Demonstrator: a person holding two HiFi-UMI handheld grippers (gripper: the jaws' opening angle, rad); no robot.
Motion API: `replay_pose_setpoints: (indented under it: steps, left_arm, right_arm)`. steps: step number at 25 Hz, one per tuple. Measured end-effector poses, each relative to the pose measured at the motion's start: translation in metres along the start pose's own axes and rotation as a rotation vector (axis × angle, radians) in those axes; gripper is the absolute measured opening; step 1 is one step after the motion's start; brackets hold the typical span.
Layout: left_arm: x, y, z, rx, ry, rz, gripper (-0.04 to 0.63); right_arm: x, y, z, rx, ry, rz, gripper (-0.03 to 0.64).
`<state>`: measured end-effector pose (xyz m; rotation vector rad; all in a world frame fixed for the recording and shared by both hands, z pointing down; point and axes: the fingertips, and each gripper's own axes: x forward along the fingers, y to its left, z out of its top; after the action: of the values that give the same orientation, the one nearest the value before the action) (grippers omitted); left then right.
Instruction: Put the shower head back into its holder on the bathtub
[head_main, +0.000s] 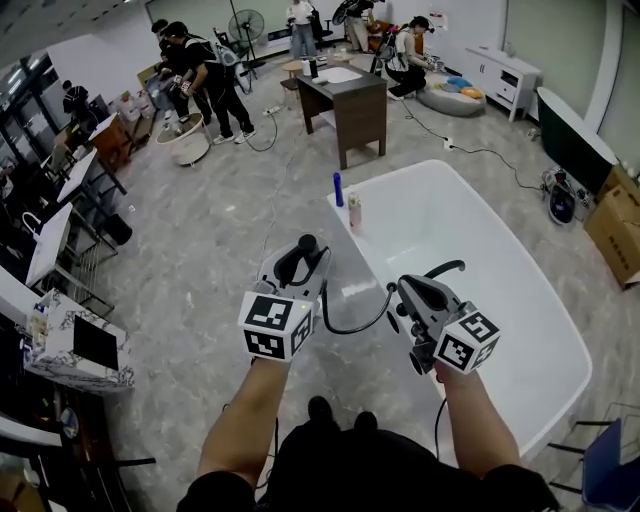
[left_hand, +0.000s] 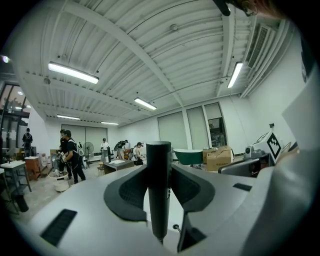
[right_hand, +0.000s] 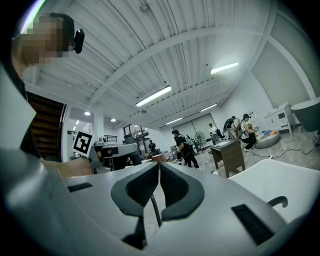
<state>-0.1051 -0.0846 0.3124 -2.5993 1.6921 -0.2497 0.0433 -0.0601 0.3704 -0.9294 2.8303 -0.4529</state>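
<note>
The black shower head (head_main: 305, 250) stands upright in my left gripper (head_main: 300, 262), which is shut on its handle. In the left gripper view that handle (left_hand: 159, 185) fills the gap between the jaws of the left gripper (left_hand: 159, 180). A thin black hose (head_main: 352, 325) loops from it across to my right gripper (head_main: 405, 295), which is shut on it. In the right gripper view the hose (right_hand: 156, 210) runs down between the nearly closed jaws of the right gripper (right_hand: 159, 175). Both grippers hover over the near left end of the white bathtub (head_main: 520, 300). A black curved fitting (head_main: 446, 268) sits on the tub just beyond the right gripper.
A blue bottle (head_main: 338, 188) and a pink bottle (head_main: 354, 212) stand on the tub's far corner. A dark desk (head_main: 345, 100) and several people are further back. Cardboard boxes (head_main: 615, 225) sit at right, a blue chair (head_main: 605, 470) near right, a cluttered table (head_main: 75, 345) at left.
</note>
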Motion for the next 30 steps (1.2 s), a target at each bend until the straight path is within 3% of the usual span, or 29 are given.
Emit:
replay_pose_setpoints:
  steps: [9,23,30]
  left_arm:
    - [0.042,0.019,-0.002,-0.021,-0.032,-0.064,0.147]
    - [0.132,0.125,-0.012,-0.008,-0.050,-0.208,0.147]
    - [0.160,0.161,-0.019,-0.034,-0.055,-0.266,0.147]
  right_arm:
    - [0.028,-0.021,-0.011,-0.016,0.060,-0.044,0.055]
    - [0.130,-0.079,-0.002,-0.012,0.027,-0.228,0.056]
    - [0.151,-0.086,-0.001,-0.019,0.022,-0.320,0.055]
